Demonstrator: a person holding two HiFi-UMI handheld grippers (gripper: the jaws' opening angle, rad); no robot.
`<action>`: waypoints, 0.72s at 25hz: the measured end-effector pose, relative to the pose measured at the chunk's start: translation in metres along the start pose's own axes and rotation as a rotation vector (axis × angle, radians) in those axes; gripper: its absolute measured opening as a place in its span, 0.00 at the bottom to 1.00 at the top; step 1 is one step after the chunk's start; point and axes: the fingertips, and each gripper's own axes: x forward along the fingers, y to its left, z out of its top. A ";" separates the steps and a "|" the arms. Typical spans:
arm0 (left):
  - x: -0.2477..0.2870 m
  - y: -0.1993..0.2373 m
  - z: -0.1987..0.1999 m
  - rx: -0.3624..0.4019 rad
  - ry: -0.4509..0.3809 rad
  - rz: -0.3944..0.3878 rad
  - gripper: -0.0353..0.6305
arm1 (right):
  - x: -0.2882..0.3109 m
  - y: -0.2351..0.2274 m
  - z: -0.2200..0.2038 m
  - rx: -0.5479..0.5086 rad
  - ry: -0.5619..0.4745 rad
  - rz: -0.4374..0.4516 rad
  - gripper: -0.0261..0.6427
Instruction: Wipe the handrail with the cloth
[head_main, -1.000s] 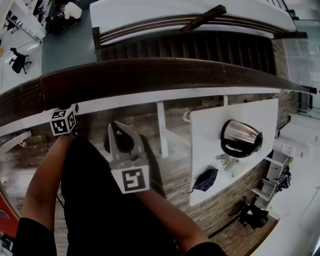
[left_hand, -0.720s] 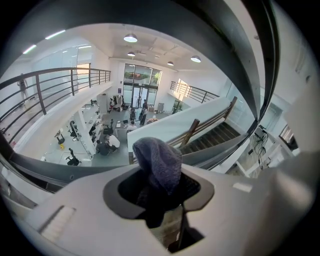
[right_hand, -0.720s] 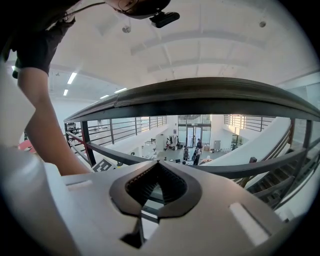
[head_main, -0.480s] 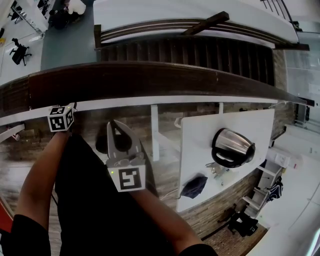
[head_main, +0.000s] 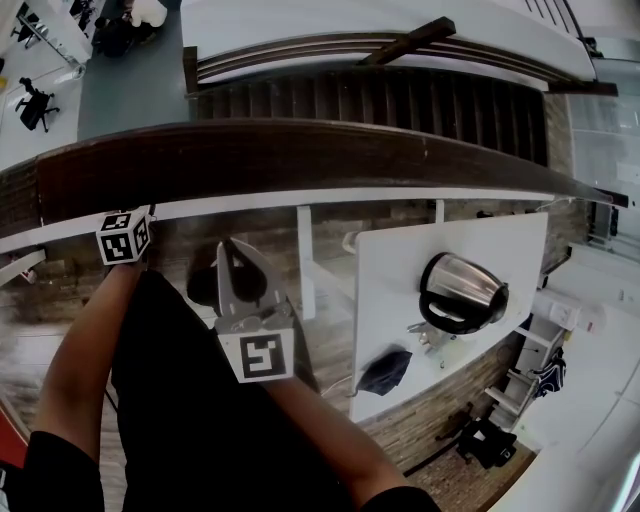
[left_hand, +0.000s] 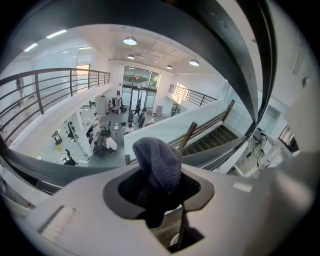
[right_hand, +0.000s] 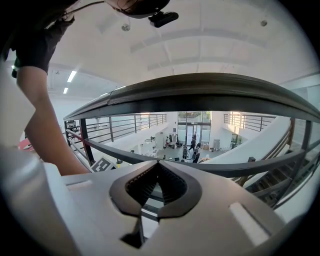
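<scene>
Your left gripper (left_hand: 160, 189) is clenched on the grey-blue cloth (left_hand: 159, 159), which bunches up out of the jaws. In the head view that gripper sits at the near edge of the dark wooden handrail (head_main: 300, 155), toward its left end. No view shows whether cloth and rail touch. Your right gripper (right_hand: 157, 169) is closed on nothing, jaw tips meeting, and hangs below the rail beside your left arm. To the right, a white table (head_main: 400, 260) carries a steel kettle (head_main: 462, 292) mid-surface and a dark bundle (head_main: 385, 372) near its near edge.
</scene>
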 end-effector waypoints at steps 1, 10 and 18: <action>0.001 -0.002 0.001 0.001 -0.001 -0.002 0.25 | -0.001 -0.001 -0.001 0.002 0.002 -0.005 0.04; 0.009 -0.021 0.007 -0.009 -0.013 -0.045 0.25 | -0.011 -0.003 -0.007 0.003 0.014 -0.027 0.04; -0.001 -0.034 0.015 0.009 -0.072 -0.053 0.24 | -0.019 -0.004 0.001 0.047 -0.008 -0.045 0.04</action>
